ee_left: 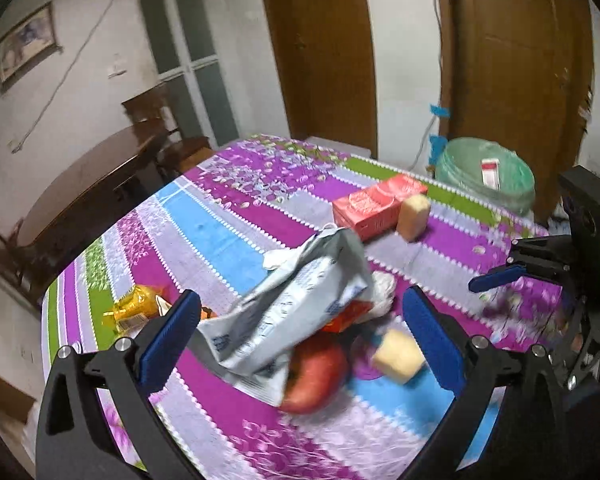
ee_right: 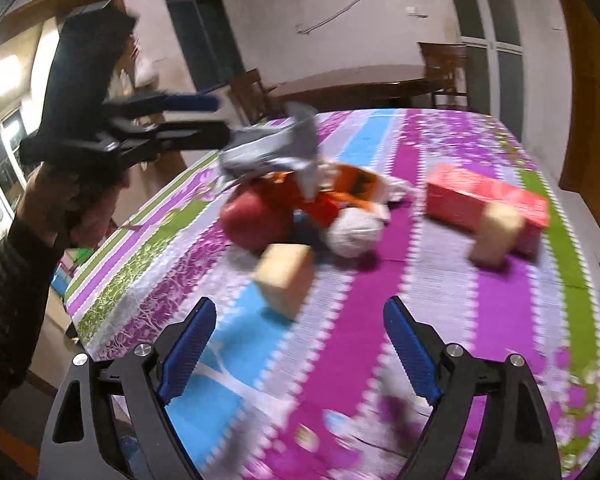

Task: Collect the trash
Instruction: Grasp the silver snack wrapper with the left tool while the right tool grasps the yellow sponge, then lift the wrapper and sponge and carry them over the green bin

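My left gripper (ee_left: 300,332) is open over a crumpled silver-white wrapper (ee_left: 296,312) that lies between its fingers, on top of a red apple (ee_left: 320,376) and an orange packet (ee_left: 344,318). In the right wrist view the left gripper (ee_right: 216,118) hangs just above the wrapper (ee_right: 272,148). My right gripper (ee_right: 296,344) is open and empty above the cloth, short of a tan block (ee_right: 286,280). It also shows at the right edge of the left wrist view (ee_left: 480,284). A green-lined trash bin (ee_left: 484,174) stands beyond the table.
A red carton (ee_left: 376,204) and a second tan block (ee_left: 412,216) lie at the far side of the patterned tablecloth (ee_left: 220,232). A yellow wrapper (ee_left: 136,308) lies left. A white paper ball (ee_right: 354,232) sits by the apple. Wooden tables and chairs (ee_left: 100,184) stand behind.
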The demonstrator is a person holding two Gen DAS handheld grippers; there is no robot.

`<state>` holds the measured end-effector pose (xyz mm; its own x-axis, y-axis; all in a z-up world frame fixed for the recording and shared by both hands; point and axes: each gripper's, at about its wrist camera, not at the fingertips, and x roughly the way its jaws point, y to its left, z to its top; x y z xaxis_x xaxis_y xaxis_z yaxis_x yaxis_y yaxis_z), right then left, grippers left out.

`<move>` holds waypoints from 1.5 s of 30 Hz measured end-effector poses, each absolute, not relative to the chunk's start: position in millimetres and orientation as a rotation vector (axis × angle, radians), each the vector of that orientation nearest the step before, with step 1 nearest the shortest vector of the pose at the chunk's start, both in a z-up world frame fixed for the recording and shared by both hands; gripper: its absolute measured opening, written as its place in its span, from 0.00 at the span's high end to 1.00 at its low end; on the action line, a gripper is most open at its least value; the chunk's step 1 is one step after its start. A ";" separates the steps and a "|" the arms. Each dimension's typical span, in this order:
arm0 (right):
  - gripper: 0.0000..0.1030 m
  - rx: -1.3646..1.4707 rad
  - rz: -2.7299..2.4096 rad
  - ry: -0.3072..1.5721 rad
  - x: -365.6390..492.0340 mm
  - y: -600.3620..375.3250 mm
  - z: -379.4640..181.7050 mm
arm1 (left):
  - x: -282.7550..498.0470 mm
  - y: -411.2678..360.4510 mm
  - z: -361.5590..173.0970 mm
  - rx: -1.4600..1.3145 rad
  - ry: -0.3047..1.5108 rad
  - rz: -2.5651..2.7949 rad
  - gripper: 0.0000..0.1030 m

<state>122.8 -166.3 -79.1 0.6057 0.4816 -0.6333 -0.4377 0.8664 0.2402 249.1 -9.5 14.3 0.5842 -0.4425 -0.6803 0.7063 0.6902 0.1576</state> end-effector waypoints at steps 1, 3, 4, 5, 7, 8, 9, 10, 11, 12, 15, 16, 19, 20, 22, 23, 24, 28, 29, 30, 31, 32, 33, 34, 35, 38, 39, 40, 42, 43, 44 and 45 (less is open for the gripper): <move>0.16 0.058 0.532 0.761 127.0 -157.5 -80.7 | 254.1 -9.9 11.3 0.457 0.667 -0.715 0.06; 0.16 0.051 0.526 0.781 136.5 -145.3 -84.4 | 263.5 -13.5 5.0 0.474 0.689 -0.743 0.06; 0.16 0.047 0.521 0.794 141.3 -138.9 -86.2 | 265.7 -16.1 1.4 0.484 0.699 -0.758 0.06; 0.16 0.041 0.516 0.800 146.1 -134.5 -88.1 | 269.5 -18.5 -2.0 0.497 0.705 -0.765 0.06; 0.16 0.029 0.495 0.814 155.8 -124.5 -92.0 | 276.7 -24.0 -10.8 0.537 0.722 -0.766 0.06; 0.16 0.025 0.487 0.821 161.4 -120.8 -96.4 | 279.7 -26.4 -15.1 0.556 0.729 -0.761 0.06; 0.16 0.022 0.473 0.829 165.7 -118.5 -98.5 | 282.1 -28.1 -17.6 0.565 0.733 -0.760 0.06; 0.16 0.020 0.462 0.835 169.4 -117.2 -100.5 | 285.8 -28.9 -21.3 0.569 0.738 -0.760 0.06; 0.17 0.019 0.454 0.840 172.6 -116.5 -102.3 | 289.0 -29.3 -24.5 0.565 0.748 -0.768 0.06; 0.19 0.019 0.441 0.845 175.6 -116.2 -104.2 | 290.0 -28.9 -26.4 0.562 0.753 -0.776 0.11; 0.38 0.024 0.413 0.859 182.0 -116.2 -109.4 | 291.6 -27.8 -30.9 0.548 0.759 -0.787 0.25; 0.41 0.026 0.408 0.861 182.4 -116.7 -111.2 | 291.9 -25.8 -30.8 0.530 0.762 -0.790 0.29; 0.55 0.032 0.399 0.852 181.4 -118.1 -113.8 | 291.1 -20.9 -29.0 0.486 0.763 -0.792 0.53; 0.61 0.034 0.401 0.848 181.0 -118.3 -113.6 | 290.3 -19.7 -29.1 0.476 0.758 -0.773 0.54; 0.63 0.034 0.396 0.828 178.3 -118.4 -111.9 | 287.2 -17.3 -29.3 0.452 0.747 -0.761 0.62; 0.64 0.037 0.399 0.824 177.3 -118.4 -111.4 | 284.8 -16.0 -29.4 0.441 0.740 -0.744 0.64; 0.65 0.039 0.399 0.815 174.8 -119.1 -110.5 | 283.0 -14.7 -29.0 0.433 0.732 -0.731 0.64; 0.66 0.060 0.398 0.775 162.9 -125.3 -106.0 | 264.8 -2.6 -21.7 0.372 0.676 -0.674 0.64; 0.66 0.058 0.393 0.760 158.3 -126.9 -104.4 | 259.8 1.7 -18.8 0.352 0.665 -0.659 0.64; 0.66 0.053 0.386 0.744 154.5 -128.4 -102.8 | 255.0 6.5 -16.5 0.331 0.655 -0.646 0.64; 0.66 0.047 0.376 0.726 149.5 -129.9 -100.8 | 247.7 12.0 -14.0 0.311 0.641 -0.621 0.64; 0.66 0.045 0.368 0.712 145.1 -130.9 -99.3 | 240.9 16.7 -11.7 0.294 0.630 -0.598 0.64; 0.66 0.041 0.356 0.691 139.3 -132.7 -96.4 | 234.1 20.6 -9.6 0.276 0.621 -0.581 0.64; 0.66 0.037 0.346 0.672 134.3 -133.5 -93.7 | 224.9 25.2 -6.8 0.247 0.610 -0.559 0.64; 0.66 0.032 0.338 0.654 129.3 -134.5 -90.6 | 216.1 29.2 -4.7 0.218 0.601 -0.540 0.64; 0.66 0.016 0.311 0.584 112.0 -136.8 -76.8 | 193.1 36.3 -2.2 0.156 0.579 -0.486 0.64; 0.66 0.013 0.303 0.566 107.2 -138.7 -73.3 | 187.5 37.4 -2.1 0.129 0.579 -0.479 0.64; 0.66 0.011 0.296 0.547 103.3 -140.1 -69.3 | 179.8 38.1 -2.3 0.101 0.575 -0.468 0.64; 0.66 0.006 0.281 0.509 95.7 -141.6 -60.1 | 167.0 36.8 -3.3 0.073 0.562 -0.434 0.64; 0.66 0.001 0.272 0.487 91.9 -142.7 -55.2 | 161.0 35.5 -3.6 0.048 0.560 -0.422 0.64; 0.66 -0.001 0.265 0.471 89.4 -142.9 -50.7 | 155.7 33.8 -4.1 0.031 0.556 -0.414 0.64; 0.66 -0.007 0.255 0.449 85.5 -143.7 -45.8 | 151.3 31.7 -3.9 0.019 0.550 -0.401 0.64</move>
<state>85.5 -143.7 -45.8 0.8696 0.2423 -0.4303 -0.2453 0.9682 0.0495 151.3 31.7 -3.9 0.7770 -0.3660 -0.5122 0.3762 0.9223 -0.0884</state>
